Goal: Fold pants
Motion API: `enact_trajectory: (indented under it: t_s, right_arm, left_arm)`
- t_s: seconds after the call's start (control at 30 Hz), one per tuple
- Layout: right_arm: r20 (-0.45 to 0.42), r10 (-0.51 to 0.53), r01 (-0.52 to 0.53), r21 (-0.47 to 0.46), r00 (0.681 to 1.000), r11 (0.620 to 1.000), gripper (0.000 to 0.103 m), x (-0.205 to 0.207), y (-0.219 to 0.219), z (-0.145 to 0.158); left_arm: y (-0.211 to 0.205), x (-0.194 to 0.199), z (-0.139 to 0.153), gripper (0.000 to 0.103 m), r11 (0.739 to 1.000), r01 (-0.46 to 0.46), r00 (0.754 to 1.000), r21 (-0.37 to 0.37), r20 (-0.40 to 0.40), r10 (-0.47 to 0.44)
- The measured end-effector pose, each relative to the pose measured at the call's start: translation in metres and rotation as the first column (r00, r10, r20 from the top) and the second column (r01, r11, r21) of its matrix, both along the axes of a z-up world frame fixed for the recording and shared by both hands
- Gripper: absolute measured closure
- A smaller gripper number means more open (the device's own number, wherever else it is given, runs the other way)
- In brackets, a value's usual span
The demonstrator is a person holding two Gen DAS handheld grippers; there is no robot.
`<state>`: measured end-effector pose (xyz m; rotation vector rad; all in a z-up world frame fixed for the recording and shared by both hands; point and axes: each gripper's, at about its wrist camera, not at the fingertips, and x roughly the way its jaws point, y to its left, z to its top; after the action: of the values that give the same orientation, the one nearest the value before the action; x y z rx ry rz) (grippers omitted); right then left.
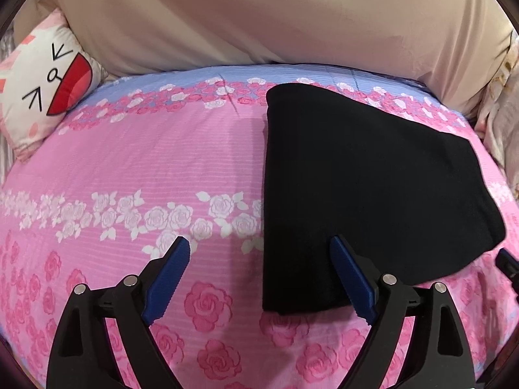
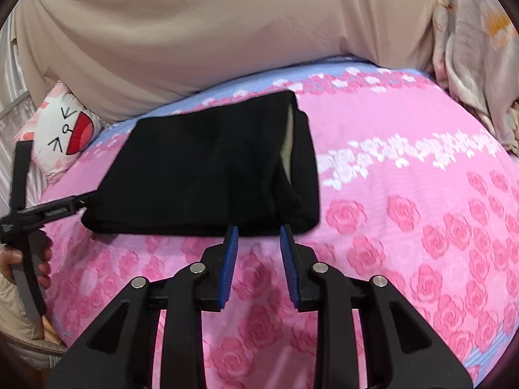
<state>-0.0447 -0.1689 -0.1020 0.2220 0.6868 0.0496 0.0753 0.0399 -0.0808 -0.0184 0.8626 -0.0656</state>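
Pants [image 1: 366, 188] lie folded into a compact black stack on the pink bed [image 1: 136, 162]. Left gripper [image 1: 259, 278] is spread wide and holds nothing; right gripper [image 2: 258, 259] is narrowly open, also holding nothing. Folding looks done; next, probably only a tidy or withdrawal

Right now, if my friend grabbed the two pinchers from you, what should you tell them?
Left gripper: wide open, holding nothing, at the near left edge of the black pants.
Right gripper: jaws partly apart, nothing between them, just short of the pants' near edge.
The pants lie free on the pink rose bedsheet, already folded into a compact bundle.
Left to do: maybe tidy the right end, where a pale lining shows; otherwise it looks about finished.
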Motion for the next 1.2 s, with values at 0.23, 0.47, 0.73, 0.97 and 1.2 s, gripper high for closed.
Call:
enact_trajectory:
  t_s: [0.23,0.47,0.73,0.97,1.2]
  right_arm:
    - [-0.024,0.092,-0.091,0.039,0.995,0.995,0.076,-0.002,0.006,-0.012]
    - [-0.076,0.142,-0.144,-0.025,0.987,0.989,0.076,0.040,0.017,-0.018]
    - [-0.076,0.053,-0.048,0.067,0.996,0.997,0.096,0.070,-0.033,-0.015]
    - [-0.088,0.045,-0.037,0.093,0.995,0.995,0.094,0.049,-0.039,-0.016]
    - [0.001,-0.054,0.051,0.319,0.999,0.946,0.019,0.019,-0.088,-0.006]
  left_arm:
    - [0.015,-0.030,-0.010,0.020,0.934,0.081,0.985,-0.349,-0.115,-0.128]
    - [-0.029,-0.030,-0.026,0.017,0.941,0.206,0.965,-0.269,-0.107,-0.241]
    - [-0.028,-0.013,-0.020,0.017,0.929,0.199,0.968,-0.312,-0.083,-0.235]
    - [-0.020,-0.042,-0.008,0.017,0.932,0.307,0.944,-0.191,-0.059,-0.323]
    - [0.036,-0.035,0.006,0.017,0.958,0.163,0.985,-0.234,-0.023,-0.173]
